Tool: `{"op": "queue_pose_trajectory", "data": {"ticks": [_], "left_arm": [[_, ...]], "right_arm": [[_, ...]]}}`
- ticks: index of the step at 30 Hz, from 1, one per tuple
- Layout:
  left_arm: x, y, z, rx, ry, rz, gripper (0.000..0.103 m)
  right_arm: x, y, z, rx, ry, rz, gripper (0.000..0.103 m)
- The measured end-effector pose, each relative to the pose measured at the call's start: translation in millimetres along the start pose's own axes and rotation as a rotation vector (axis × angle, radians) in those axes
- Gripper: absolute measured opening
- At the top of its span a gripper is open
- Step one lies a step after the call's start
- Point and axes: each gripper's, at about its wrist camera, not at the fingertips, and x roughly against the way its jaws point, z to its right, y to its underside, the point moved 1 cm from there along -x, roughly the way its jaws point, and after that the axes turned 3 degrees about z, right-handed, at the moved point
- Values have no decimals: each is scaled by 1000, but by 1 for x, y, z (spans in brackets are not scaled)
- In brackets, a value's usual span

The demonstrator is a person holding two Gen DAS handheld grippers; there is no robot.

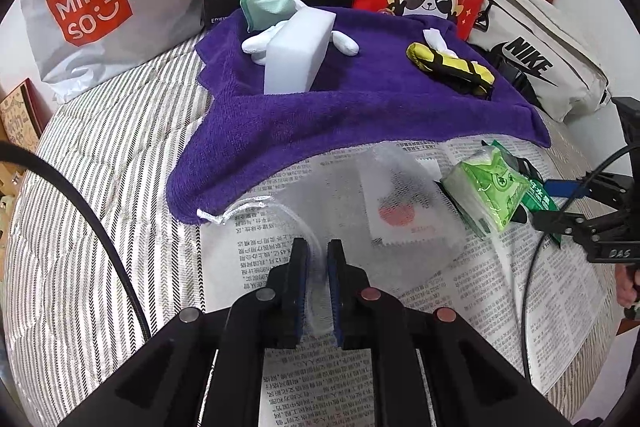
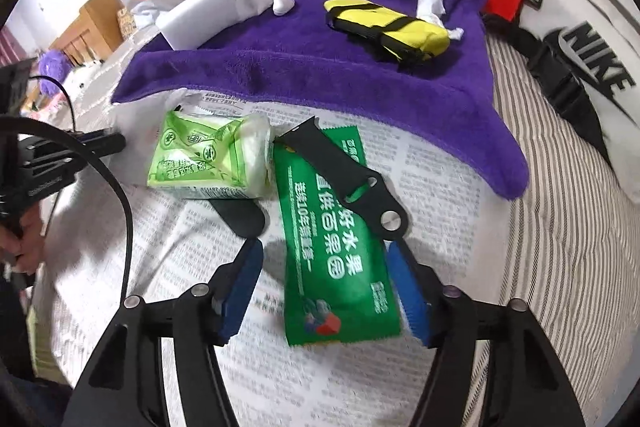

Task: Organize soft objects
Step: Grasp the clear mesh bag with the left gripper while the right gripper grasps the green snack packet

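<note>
My left gripper (image 1: 317, 251) is shut on the near edge of a sheer white drawstring pouch (image 1: 352, 187) that lies on the newspaper (image 1: 320, 379); a white sachet with a red spot shows through it. In the right wrist view my right gripper (image 2: 324, 253) stands open around a flat green packet (image 2: 332, 267). Its left pad is clear of the packet and its right pad is at the packet's edge. A black watch strap (image 2: 348, 183) lies across the packet's far end. A green tissue pack (image 2: 208, 159) sits just left of it.
Behind, a purple towel (image 1: 340, 107) carries a white foam block (image 1: 296, 55), white socks (image 1: 260, 45), a mint cloth (image 1: 264, 7) and a yellow-and-black bundle (image 1: 448, 67). White, black and red bags line the back, and a Nike bag (image 1: 536, 67) lies right. The striped bedding (image 1: 100, 187) extends left.
</note>
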Motion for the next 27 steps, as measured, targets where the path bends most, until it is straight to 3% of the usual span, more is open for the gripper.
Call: {"op": "queue_pose_trajectory", "data": {"ticks": [1,4,7,13,17,18,20,23,25,27], "left_arm": [[0,0,0,-1,0,-1,11],[0,0,1,-1,-6,-2,12],[0,0,1,-4,-7,-2,12],[0,0,1,-3,-1,-3,13],[0,1,3,-8,4,-4,18],[0,0,4,-11,5,-6,18],[0,0,6,-19,-5,-8,18],[0,1,7,-18,-14,-10,18],[1,0,5,-6,-7,-15,9],[1,0,3,3,5,-22,7]], "right_arm": [[-2,-1,-5,32,33,8,63],[0,-3,-7,38,35,43,33],[3,-4,5,-37,28,22,27],[12,12,13,-120,-6,-13,29],[9,10,2,-97,-9,7,53],[6,8,-1,-86,4,16,53],[2,4,-10,-37,85,36,43],[3,1,-7,-59,68,31,25],[8,1,-1,-101,14,20,19],[15,4,2,-126,-24,19,17]]}}
